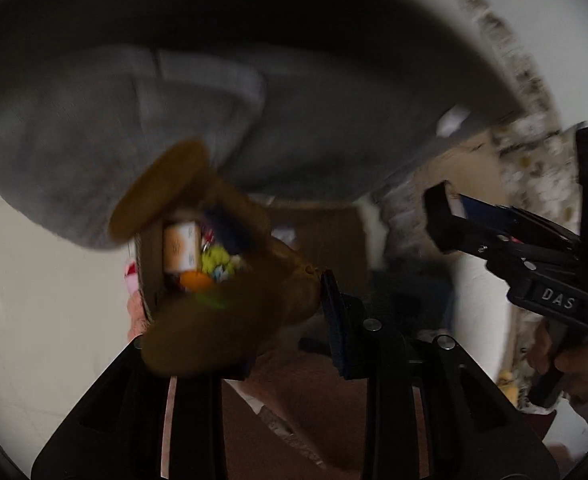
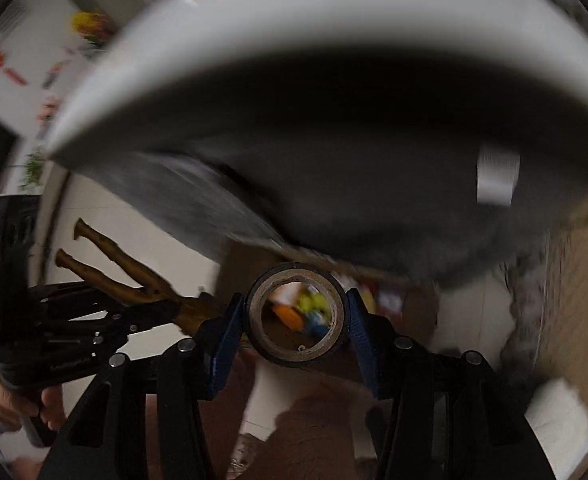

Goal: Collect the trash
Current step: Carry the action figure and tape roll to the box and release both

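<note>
Tape roll (image 2: 297, 315) clamped between right gripper (image 2: 294, 322) pads, brown tongs (image 1: 213, 280) (blurred) pinched in left gripper (image 1: 285, 320) — trash box (image 1: 318, 228) seen below.

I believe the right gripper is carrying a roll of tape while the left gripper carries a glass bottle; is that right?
Not quite. The right gripper does hold the roll of tape, but the left gripper carries brown wooden tongs, not a glass bottle, as the right wrist view shows.
</note>
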